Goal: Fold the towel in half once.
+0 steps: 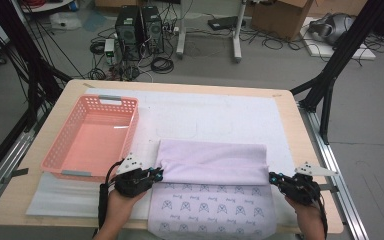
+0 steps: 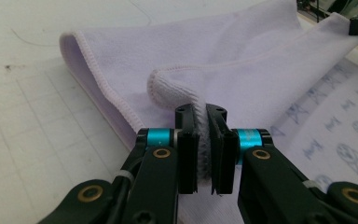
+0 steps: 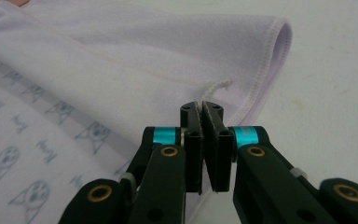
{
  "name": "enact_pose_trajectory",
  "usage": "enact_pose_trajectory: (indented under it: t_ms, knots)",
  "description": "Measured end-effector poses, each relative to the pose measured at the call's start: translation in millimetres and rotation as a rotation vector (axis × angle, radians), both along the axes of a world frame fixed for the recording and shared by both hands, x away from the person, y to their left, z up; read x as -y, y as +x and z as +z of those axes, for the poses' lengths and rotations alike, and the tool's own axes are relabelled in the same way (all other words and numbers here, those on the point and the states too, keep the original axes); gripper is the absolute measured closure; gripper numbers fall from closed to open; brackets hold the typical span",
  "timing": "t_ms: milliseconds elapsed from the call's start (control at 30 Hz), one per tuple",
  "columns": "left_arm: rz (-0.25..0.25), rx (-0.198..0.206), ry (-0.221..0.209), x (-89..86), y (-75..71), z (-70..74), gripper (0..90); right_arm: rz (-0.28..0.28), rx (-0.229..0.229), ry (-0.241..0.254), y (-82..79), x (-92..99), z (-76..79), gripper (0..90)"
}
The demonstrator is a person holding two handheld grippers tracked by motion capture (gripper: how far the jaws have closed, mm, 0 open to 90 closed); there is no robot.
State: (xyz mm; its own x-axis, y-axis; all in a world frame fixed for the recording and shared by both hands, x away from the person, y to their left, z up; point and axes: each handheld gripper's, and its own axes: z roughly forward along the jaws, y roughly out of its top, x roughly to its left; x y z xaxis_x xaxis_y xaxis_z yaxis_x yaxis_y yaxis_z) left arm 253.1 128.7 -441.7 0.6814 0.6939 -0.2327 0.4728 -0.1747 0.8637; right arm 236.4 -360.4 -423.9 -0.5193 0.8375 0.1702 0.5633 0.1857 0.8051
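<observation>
Both tongs [image 2: 203, 116] (clamped) on towel [image 1: 212, 162] corners

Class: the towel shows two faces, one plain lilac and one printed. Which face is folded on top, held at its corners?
The plain lilac face, pinched by the left gripper and right gripper; the printed face lies flat beneath.

Bright even light, soft shadows; bg slightly blurred in gripper views

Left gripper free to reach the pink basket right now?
Probably not as is: the left gripper is shut on the towel corner. The pink basket sits just beside it, path unobstructed, so it must let go first.
</observation>
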Motion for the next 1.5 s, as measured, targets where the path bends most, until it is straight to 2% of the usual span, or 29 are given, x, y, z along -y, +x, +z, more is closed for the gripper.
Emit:
enact_pose_trajectory:
  t_ms: [133, 433, 733, 833, 1000, 1067, 1100, 1133, 1167, 1200, 1300, 1367, 1500]
  knots:
    - [-0.015, -0.010, -0.007, -3.2, -14.0, -4.0, 82.8, -0.001, -0.003, 0.018, -18.8, 3.2, 1.2, 86.7]
    - [-0.035, -0.005, -0.015, -7.2, -39.1, -1.0, 82.7, 0.008, -0.019, 0.017, -51.5, 2.3, 1.4, 86.8]
    - [-0.066, 0.005, -0.015, -12.6, -61.6, 1.7, 82.4, 0.025, -0.007, 0.014, -80.5, 1.5, 6.0, 86.8]
    - [-0.092, 0.006, -0.020, -15.0, -72.4, 3.5, 82.5, 0.029, -0.008, 0.017, -91.6, 1.7, 7.7, 86.9]
    - [-0.134, -0.018, -0.019, -16.9, -89.2, 2.0, 82.5, 0.036, -0.021, 0.016, -110.0, 2.0, 9.6, 86.9]
    - [-0.152, -0.028, -0.015, -16.7, -91.1, 0.4, 76.1, 0.040, -0.052, 0.009, -112.9, 2.7, 6.4, 84.5]
    - [-0.163, -0.023, -0.015, -16.2, -89.3, -0.6, 67.5, 0.042, -0.072, 0.002, -112.9, 2.4, 4.2, 71.0]
    - [-0.163, -0.010, -0.006, -15.4, -85.3, -1.1, 56.7, 0.019, -0.069, -0.012, -111.8, 1.9, 2.5, 62.2]
    - [-0.146, -0.008, -0.006, -14.7, -79.8, -0.5, 49.0, -0.001, -0.069, -0.005, -109.6, 2.6, 2.5, 61.1]
    - [-0.122, -0.009, -0.014, -14.8, -73.3, 1.1, 45.2, -0.004, -0.057, 0.005, -105.3, 4.1, 3.3, 60.0]
    - [-0.060, 0.026, -0.044, -16.2, -51.7, 7.9, 43.3, -0.026, -0.011, 0.012, -92.0, 3.1, 9.1, 58.2]
    - [-0.042, 0.029, -0.057, -15.9, -33.9, 10.7, 44.0, -0.026, 0.003, 0.001, -81.2, 0.3, 9.6, 58.6]
    - [0.006, 0.001, -0.037, -11.8, 1.4, 10.4, 44.6, -0.020, -0.005, -0.021, -53.2, -5.9, 4.0, 59.4]
